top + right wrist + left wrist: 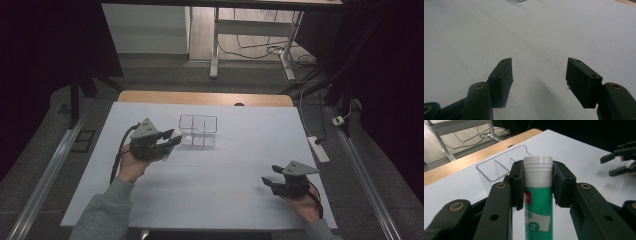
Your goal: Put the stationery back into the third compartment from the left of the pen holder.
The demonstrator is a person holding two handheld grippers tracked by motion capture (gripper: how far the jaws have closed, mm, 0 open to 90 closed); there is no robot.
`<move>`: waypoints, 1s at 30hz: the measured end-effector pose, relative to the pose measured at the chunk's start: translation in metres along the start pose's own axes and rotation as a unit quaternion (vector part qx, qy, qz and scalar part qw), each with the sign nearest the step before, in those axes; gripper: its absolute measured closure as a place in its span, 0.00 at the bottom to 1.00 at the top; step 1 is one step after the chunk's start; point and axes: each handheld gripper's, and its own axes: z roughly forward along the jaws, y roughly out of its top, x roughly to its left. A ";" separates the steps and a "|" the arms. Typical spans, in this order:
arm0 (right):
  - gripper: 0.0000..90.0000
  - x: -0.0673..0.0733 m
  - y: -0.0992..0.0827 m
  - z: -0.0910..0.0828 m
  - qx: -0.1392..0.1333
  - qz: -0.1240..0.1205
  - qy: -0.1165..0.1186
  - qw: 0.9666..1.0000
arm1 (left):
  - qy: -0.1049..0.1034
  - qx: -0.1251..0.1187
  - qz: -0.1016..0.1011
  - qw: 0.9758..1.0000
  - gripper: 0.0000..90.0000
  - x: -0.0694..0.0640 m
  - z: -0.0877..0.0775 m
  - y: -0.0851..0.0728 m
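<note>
Left gripper view: tube (537,195) between fingers (517,182)

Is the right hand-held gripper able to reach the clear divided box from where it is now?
Probably yes. The right hand-held gripper is open and holds nothing, and bare white table lies between it and the clear box. The left hand-held gripper, shut on a green tube, sits just beside the box.

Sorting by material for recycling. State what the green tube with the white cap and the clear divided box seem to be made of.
Green tube with white cap: probably plastic. The cap looks matte with moulded ridges, and the body carries a glossy printed label. It is clamped in the left hand-held gripper.
Clear divided box: likely acrylic or similar hard plastic, being see-through with thin, bright edges.
</note>
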 end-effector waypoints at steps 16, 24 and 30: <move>0.41 -0.002 -0.001 -0.003 -0.009 -0.003 0.015 1.000 | -0.010 -0.013 0.015 1.000 0.72 -0.007 0.024 0.023; 0.38 -0.001 -0.001 -0.003 -0.011 -0.007 0.013 1.000 | -0.009 -0.025 0.016 1.000 0.72 -0.005 0.034 0.036; 0.38 0.000 -0.002 -0.003 -0.004 -0.007 0.013 1.000 | -0.008 -0.025 0.011 1.000 0.72 -0.003 0.044 0.040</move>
